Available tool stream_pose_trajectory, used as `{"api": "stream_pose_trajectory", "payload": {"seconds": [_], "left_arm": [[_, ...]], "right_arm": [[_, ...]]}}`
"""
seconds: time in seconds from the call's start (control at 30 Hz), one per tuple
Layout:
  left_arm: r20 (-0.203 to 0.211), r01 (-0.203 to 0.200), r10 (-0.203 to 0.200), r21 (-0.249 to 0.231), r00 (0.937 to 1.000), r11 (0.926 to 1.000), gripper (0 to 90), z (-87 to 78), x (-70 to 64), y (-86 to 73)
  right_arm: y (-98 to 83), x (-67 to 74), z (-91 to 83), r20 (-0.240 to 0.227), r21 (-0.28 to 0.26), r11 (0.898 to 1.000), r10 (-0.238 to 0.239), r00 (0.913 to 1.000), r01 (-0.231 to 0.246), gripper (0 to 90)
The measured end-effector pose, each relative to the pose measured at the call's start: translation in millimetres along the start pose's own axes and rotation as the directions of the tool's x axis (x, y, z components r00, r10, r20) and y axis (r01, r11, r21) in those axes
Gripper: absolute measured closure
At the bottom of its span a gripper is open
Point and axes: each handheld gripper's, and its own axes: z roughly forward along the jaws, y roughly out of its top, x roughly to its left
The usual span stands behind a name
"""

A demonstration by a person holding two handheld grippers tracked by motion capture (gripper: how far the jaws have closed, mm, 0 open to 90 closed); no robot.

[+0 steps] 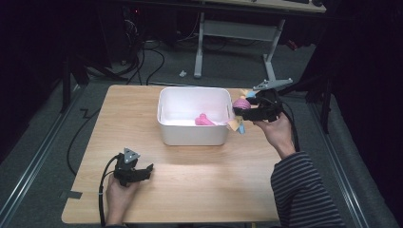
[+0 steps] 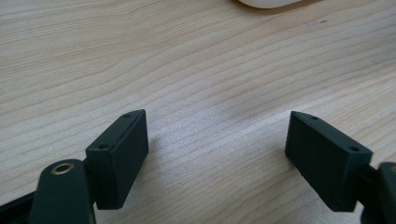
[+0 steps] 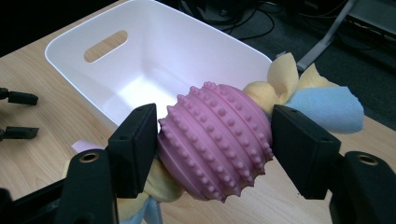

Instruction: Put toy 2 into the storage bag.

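A pink studded ball (image 3: 219, 126) with yellow and blue cloth strips (image 3: 322, 105) knotted through it sits between my right gripper's (image 3: 214, 154) jaws, which are shut on its sides. In the high view that gripper (image 1: 241, 108) holds the ball toy (image 1: 241, 103) above the table, just right of the white bin (image 1: 192, 135). A smaller pink object (image 1: 204, 120) lies inside the bin. My left gripper (image 1: 148, 171) rests near the table's front left; its jaws (image 2: 217, 154) stand wide open over bare wood with nothing between them.
The bin (image 3: 70, 42) has a handle slot in its end wall, and its bottom edge (image 2: 268, 3) shows in the left gripper view. The wooden table (image 1: 214, 190) ends close behind the bin. A desk frame (image 1: 266, 57) and cables lie on the floor beyond.
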Motion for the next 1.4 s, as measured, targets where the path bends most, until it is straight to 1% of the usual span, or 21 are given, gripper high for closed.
{"api": "stream_pose_trajectory", "payload": {"seconds": [0.1,0.23,0.37,0.5,0.6,0.73,0.8,0.93,1.07,1.17,1.3,1.4], "left_arm": [[0.0,0.0,0.0,0.0,1.0,1.0,21.7,0.0,0.0,0.0],[0.0,0.0,0.0,0.0,1.0,1.0,21.7,0.0,0.0,0.0],[0.001,-0.001,0.001,0.0,1.0,1.0,21.7,0.2,0.2,0.1],[0.001,-0.002,0.002,0.0,1.0,1.0,21.6,0.2,0.1,0.2],[0.0,-0.001,0.001,0.0,1.0,1.0,21.7,0.4,0.2,0.4],[0.0,-0.001,0.001,0.0,1.0,1.0,21.7,0.4,0.2,0.4],[0.001,-0.002,0.002,0.001,1.0,1.0,21.7,0.4,0.3,0.4],[0.001,-0.004,0.004,0.001,1.0,1.0,21.5,0.2,0.2,0.2],[0.001,-0.005,0.005,0.002,1.0,1.0,21.4,0.0,0.2,0.1],[0.001,-0.002,0.002,-0.001,1.0,1.0,21.4,0.2,-0.1,0.0],[0.001,-0.005,0.005,0.001,1.0,1.0,21.4,0.1,0.2,0.1],[0.003,-0.007,0.007,0.003,1.0,1.0,21.2,0.0,0.0,0.1]], "right_arm": [[8.2,3.9,2.8,0.001,-0.003,1.0,-0.013,0.9999,0.013,33.7],[17.6,8.9,10.4,-0.013,-0.002,1.0,-0.026,0.9996,0.026,33.7],[24.8,14.0,19.6,-0.032,0.011,0.999,-0.034,0.9989,0.035,33.7],[32.9,21.4,29.7,-0.057,0.01,0.999,-0.037,0.9977,0.038,33.7],[40.8,29.0,38.5,-0.058,0.03,0.996,-0.078,0.9953,0.08,33.7],[50.5,34.6,45.8,-0.07,0.032,0.996,-0.082,0.9941,0.085,33.6],[53.8,37.9,51.9,-0.078,0.043,0.995,-0.09,0.9929,0.094,33.7],[56.9,42.0,62.2,-0.081,0.064,0.993,-0.093,0.9924,0.098,33.6],[55.9,46.8,73.9,-0.086,0.096,0.988,-0.11,0.9902,0.119,33.5],[55.4,48.1,79.0,-0.084,0.108,0.986,-0.121,0.989,0.13,33.5],[53.0,47.0,89.5,-0.102,0.132,0.985,-0.098,0.99,0.111,33.5],[50.0,48.9,96.1,-0.104,0.167,0.98,-0.096,0.99,0.112,33.5]]}}
